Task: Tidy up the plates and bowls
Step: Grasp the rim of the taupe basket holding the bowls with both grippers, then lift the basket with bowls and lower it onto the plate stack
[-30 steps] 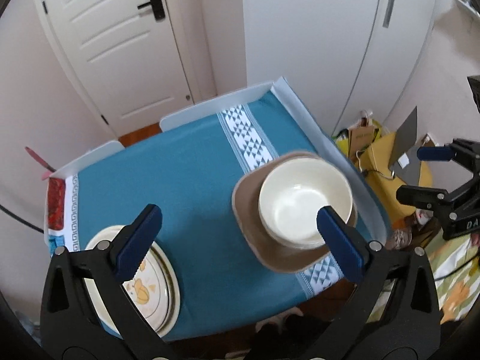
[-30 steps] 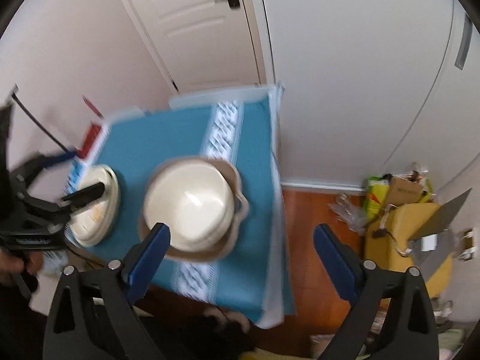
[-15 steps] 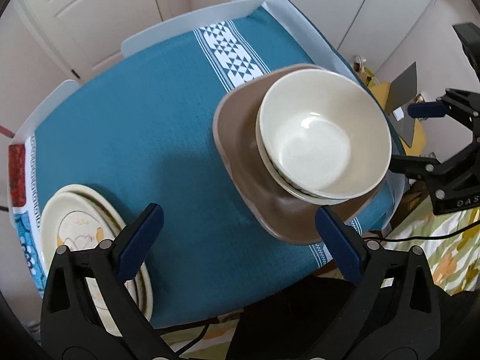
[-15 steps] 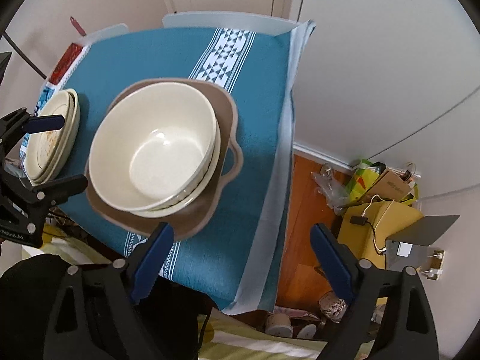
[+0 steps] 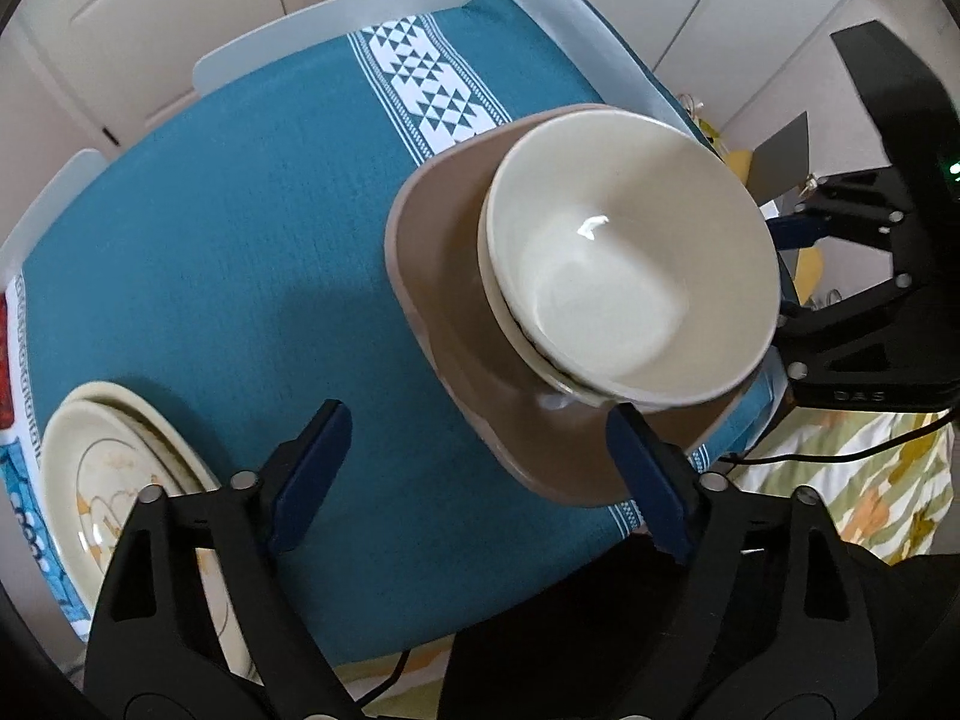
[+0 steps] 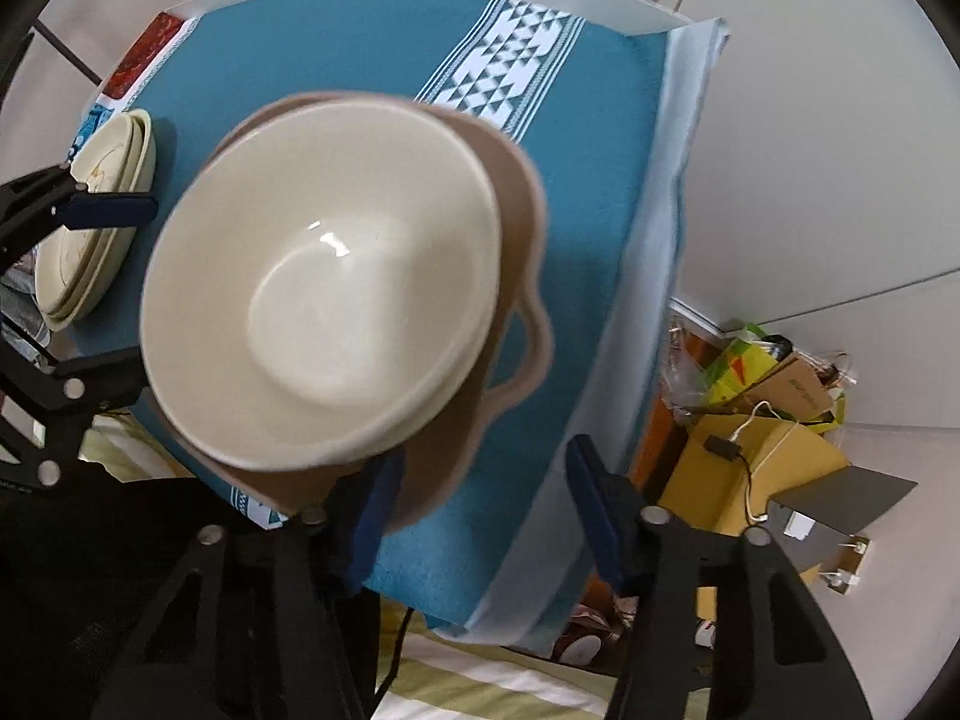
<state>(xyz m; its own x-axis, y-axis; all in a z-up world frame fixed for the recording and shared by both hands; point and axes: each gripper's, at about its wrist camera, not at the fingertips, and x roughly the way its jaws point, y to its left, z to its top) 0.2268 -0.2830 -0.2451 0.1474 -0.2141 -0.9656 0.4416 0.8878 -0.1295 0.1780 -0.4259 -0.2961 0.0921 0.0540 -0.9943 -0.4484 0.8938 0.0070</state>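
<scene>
Left wrist view: left tongs (image 5: 474, 462) spread wide, nothing between the pads. Cream bowl (image 5: 630, 276) sits nested on another bowl on a brown plate (image 5: 444, 276), right side of the worktop's teal cloth (image 5: 210, 228). Stacked cream plates (image 5: 102, 480) lie near left.

Right wrist view: right tongs (image 6: 480, 510) wide apart, holding nothing; left pad just beside the brown plate (image 6: 522, 228) rim. Bowl (image 6: 324, 300) centre-left; plates (image 6: 96, 210) far left; cardboard boxes (image 6: 774, 420) on the floor, right.
</scene>
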